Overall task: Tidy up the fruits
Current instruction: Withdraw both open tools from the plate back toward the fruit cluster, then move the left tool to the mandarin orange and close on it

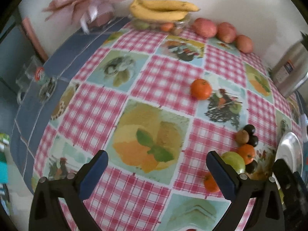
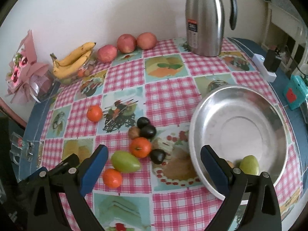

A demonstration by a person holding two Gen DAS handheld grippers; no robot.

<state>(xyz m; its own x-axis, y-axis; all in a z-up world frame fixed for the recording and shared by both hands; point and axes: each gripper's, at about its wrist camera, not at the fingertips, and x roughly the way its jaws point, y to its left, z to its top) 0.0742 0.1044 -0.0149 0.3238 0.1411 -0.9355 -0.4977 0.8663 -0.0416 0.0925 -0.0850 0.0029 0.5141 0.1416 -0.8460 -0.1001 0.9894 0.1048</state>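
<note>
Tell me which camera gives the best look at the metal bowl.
The right wrist view. It shows the metal bowl almost whole, with a green fruit lying inside near its front edge. The left wrist view catches only a sliver of the bowl's rim at the far right, its inside hidden.

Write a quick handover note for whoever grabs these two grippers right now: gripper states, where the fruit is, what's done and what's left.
Left gripper: open, holding nothing, above the tablecloth.
Right gripper: open, holding nothing, at the near edge of the steel bowl.
Done: one green fruit lies in the bowl, with a small brown item beside it, partly hidden.
Left on the cloth: a green fruit, three oranges, three dark plums and a brown fruit.
Bananas and three red apples sit by the wall.
</note>
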